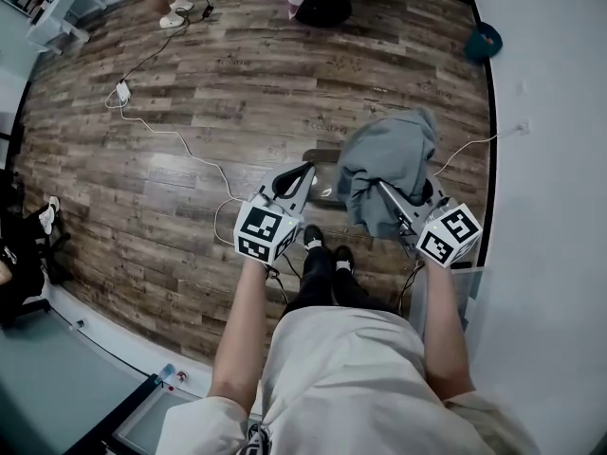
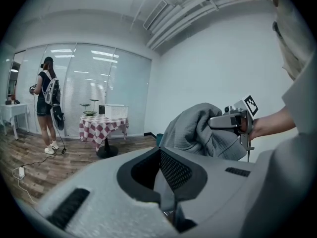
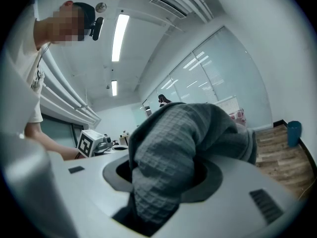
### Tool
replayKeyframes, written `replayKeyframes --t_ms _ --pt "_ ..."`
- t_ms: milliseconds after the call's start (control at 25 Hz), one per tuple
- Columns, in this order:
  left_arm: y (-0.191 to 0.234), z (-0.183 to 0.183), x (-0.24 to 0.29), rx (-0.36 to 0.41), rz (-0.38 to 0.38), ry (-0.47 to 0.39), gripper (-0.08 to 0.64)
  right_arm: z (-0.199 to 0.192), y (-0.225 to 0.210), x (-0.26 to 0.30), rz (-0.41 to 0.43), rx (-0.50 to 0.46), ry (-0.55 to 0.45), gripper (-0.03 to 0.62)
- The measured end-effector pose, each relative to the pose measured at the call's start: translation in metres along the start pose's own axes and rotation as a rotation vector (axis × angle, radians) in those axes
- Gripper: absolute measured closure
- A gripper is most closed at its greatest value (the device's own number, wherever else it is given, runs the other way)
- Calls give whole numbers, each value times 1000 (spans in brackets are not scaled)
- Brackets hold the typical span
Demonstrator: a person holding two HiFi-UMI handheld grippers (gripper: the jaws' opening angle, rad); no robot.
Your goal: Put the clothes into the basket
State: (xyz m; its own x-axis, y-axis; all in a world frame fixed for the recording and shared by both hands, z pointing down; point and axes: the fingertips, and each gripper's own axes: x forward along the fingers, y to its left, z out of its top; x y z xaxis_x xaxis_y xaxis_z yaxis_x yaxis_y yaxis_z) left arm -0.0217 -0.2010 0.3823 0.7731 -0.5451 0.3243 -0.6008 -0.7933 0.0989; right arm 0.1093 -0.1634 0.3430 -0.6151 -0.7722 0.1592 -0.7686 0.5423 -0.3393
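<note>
right gripper (image 1: 387,195) — jaws pinching grey garment (image 1: 389,154) | left gripper (image 1: 305,171) — jaws together, empty | risk: loose bunched cloth could slip free before the distant basket (image 2: 116,111)

An office-like studio: frosted glass partition (image 2: 94,90), ceiling strip lights (image 3: 120,31), plank floor (image 1: 237,93), checked-cloth table (image 2: 104,124).

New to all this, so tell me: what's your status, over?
Left gripper fingers shut, empty. Right gripper fingers shut on grey garment. Basket across room on checkered table. White cable trails over floor ahead.
</note>
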Motion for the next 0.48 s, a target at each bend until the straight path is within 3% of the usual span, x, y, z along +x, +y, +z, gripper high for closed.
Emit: replayKeyframes --t_ms 480 --pt "44 -15 16 -52 -45 10 548 -11 -3 44 109 -141 131 396"
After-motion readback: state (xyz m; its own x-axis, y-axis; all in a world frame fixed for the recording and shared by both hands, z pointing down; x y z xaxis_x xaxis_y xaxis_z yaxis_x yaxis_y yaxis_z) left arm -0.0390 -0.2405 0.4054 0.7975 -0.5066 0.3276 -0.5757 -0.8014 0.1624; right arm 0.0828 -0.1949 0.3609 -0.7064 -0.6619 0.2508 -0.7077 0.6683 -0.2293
